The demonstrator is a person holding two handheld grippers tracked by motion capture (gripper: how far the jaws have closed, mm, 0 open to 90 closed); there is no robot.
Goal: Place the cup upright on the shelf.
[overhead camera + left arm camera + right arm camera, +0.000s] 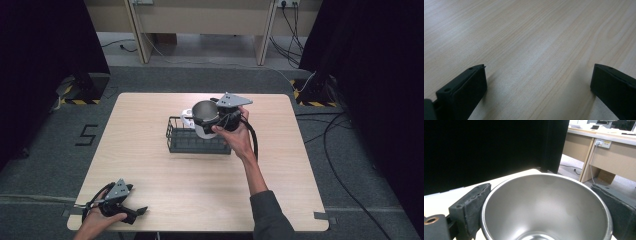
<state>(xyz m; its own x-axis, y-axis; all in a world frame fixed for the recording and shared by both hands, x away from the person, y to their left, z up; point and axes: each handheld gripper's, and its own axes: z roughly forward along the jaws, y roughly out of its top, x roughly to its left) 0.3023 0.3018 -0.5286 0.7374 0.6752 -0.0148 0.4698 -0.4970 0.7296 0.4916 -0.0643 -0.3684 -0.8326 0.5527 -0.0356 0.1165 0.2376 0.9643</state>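
Observation:
My right gripper (216,119) is shut on a steel cup (204,113), holding it tilted just above the right half of a black wire basket (172,136) in the middle of the table. In the right gripper view the cup's empty bowl (544,205) sits between the two jaws, which press on its rim from either side. A white object (186,116) lies at the basket's back left, partly hidden by the cup. My left gripper (139,214) rests near the front left corner of the table, open, with bare wood (537,68) between its jaws.
The light wooden table (200,185) has free room in front of and beside the basket. Black curtains (45,45) stand on both sides. Pale desks (200,20) and floor cables (345,130) lie beyond. A "5" (88,134) marks the floor at left.

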